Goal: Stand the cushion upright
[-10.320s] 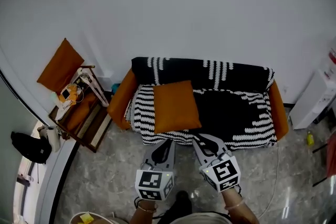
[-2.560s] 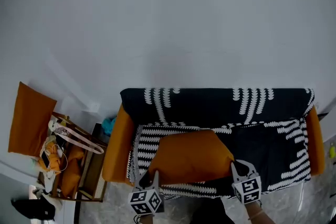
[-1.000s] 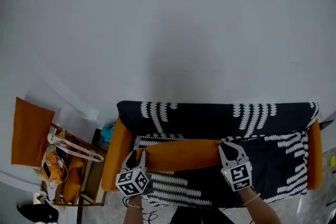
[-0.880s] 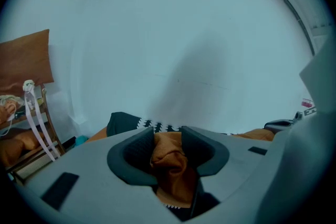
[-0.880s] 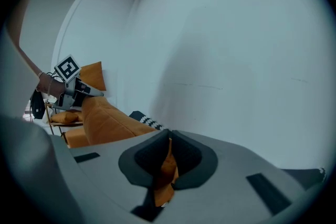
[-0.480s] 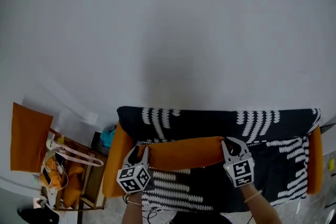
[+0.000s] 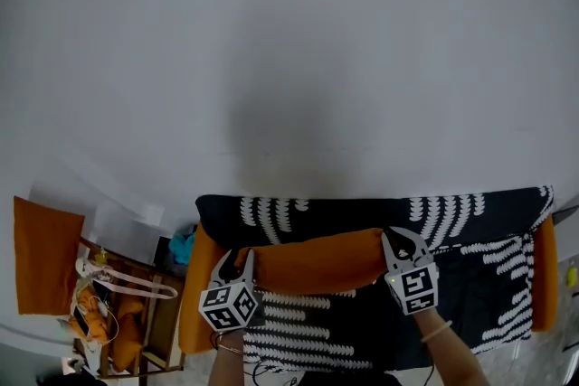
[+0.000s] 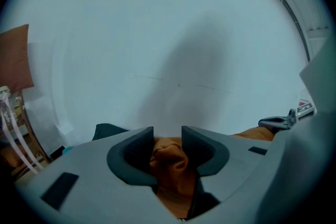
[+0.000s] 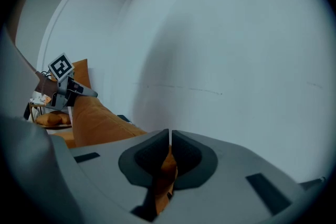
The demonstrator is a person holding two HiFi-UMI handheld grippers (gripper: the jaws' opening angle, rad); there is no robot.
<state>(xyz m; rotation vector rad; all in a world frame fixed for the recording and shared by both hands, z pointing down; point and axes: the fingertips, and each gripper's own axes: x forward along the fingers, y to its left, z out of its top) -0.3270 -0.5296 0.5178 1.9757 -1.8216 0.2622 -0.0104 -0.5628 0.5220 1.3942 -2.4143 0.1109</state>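
Observation:
The orange cushion [image 7: 312,260] hangs between my two grippers, edge-on to the head view, close in front of the sofa's black-and-white backrest [image 7: 362,212]. My left gripper [image 7: 242,259] is shut on the cushion's left corner; a bunched fold of orange cushion fabric [image 8: 169,157] fills its jaws. My right gripper [image 7: 404,240] is shut on the right corner, where a thin fold of orange cushion [image 9: 167,165] is pinched between nearly touching jaws. In the right gripper view the cushion [image 9: 97,120] stretches away to the left gripper [image 9: 65,86].
The sofa has orange arms [image 7: 194,294] and a patterned seat throw [image 7: 298,330]. A white wall [image 7: 289,59] rises right behind it. At the left stands a wooden rack [image 7: 118,303] with bags, and a second orange cushion [image 7: 41,253] leans on the wall.
Both grippers have carried the cushion back toward the sofa's backrest, keeping their hold on its corners. The cushion stays edge-on between them.

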